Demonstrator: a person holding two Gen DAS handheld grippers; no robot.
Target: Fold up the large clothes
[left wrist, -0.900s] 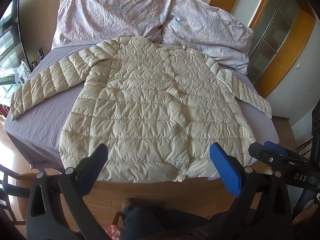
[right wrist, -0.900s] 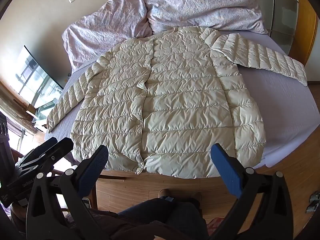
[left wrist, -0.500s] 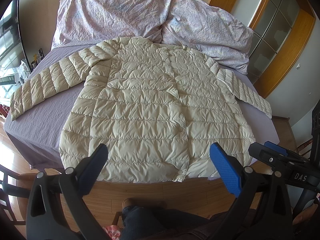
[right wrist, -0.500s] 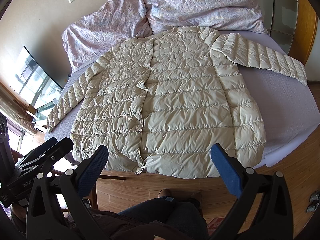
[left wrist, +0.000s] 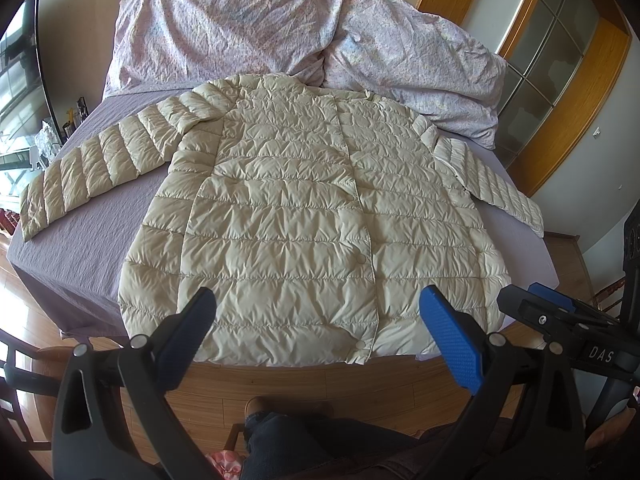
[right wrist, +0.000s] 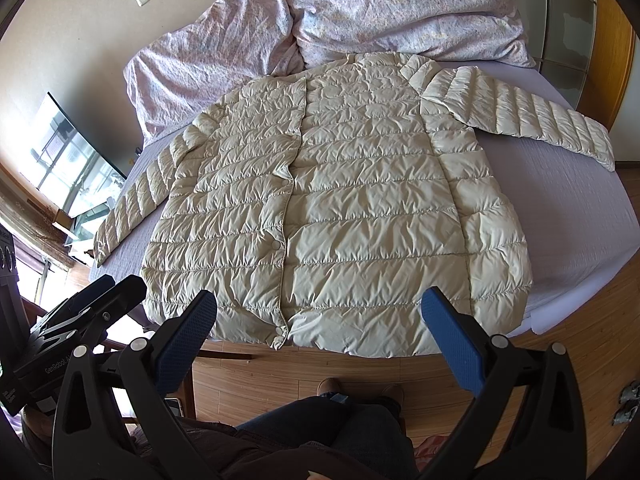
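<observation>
A cream quilted down jacket (left wrist: 304, 216) lies flat and front up on the bed, both sleeves spread outward, its hem at the bed's near edge. It also shows in the right wrist view (right wrist: 340, 208). My left gripper (left wrist: 318, 324) is open and empty, held just short of the hem, above the floor. My right gripper (right wrist: 320, 326) is open and empty, likewise just short of the hem. The right gripper's body shows at the right of the left wrist view (left wrist: 560, 320), and the left gripper's body at the left of the right wrist view (right wrist: 80, 320).
The bed has a lilac sheet (left wrist: 88, 216) and a crumpled floral duvet (left wrist: 280, 32) at its head. Wooden floor (left wrist: 320, 380) and the person's legs (left wrist: 320, 440) lie below the grippers. A window (right wrist: 68, 172) is at left, a wooden-framed glass door (left wrist: 560, 60) at right.
</observation>
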